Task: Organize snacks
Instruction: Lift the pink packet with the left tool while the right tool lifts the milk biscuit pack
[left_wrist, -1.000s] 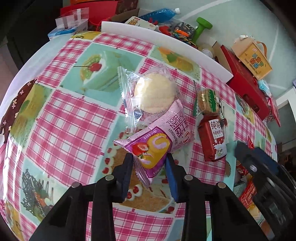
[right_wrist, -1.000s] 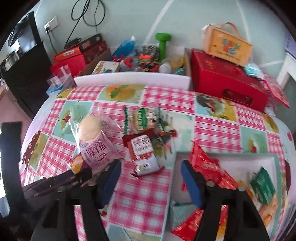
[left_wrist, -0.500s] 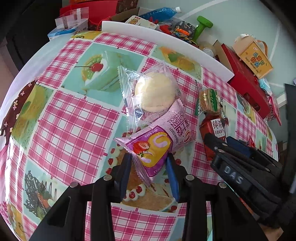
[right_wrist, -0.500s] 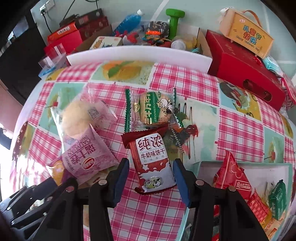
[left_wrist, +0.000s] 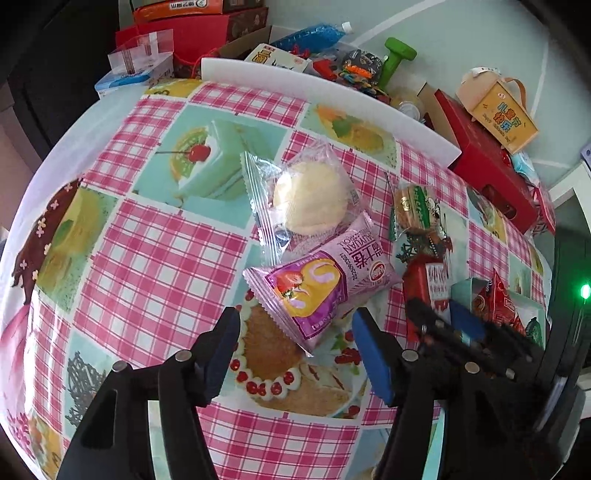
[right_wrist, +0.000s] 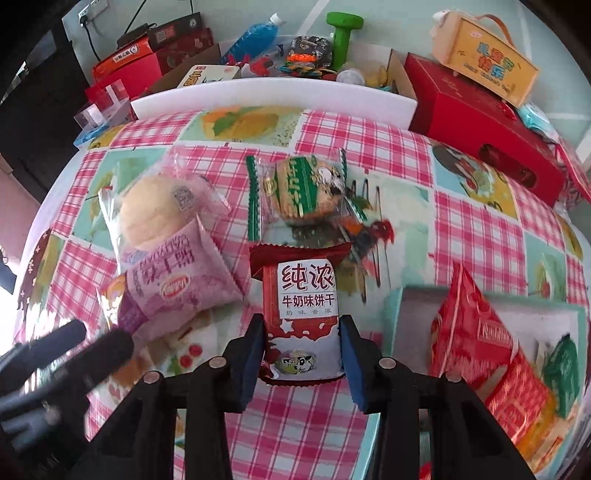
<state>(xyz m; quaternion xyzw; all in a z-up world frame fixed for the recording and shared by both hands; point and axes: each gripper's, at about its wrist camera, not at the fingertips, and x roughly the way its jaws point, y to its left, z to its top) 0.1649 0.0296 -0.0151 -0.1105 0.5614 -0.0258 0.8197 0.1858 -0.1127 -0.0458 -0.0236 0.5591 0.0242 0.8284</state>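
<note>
Gripping the red biscuit packet (right_wrist: 301, 317), right tool (right_wrist: 302, 354); left tool (left_wrist: 295, 345) released, purple roll packet (left_wrist: 321, 284) partly between

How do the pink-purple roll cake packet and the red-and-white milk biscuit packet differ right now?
The pink-purple roll cake packet lies free ahead of the open left gripper; the red-and-white milk biscuit packet sits between the right gripper's pads. The cake packet overlaps the clear-wrapped yellow bun; the biscuit packet doesn't. Both rest on the checked tablecloth.

Both wrist views look down close, sharing the pink snack packet (left_wrist: 325, 284).
</note>
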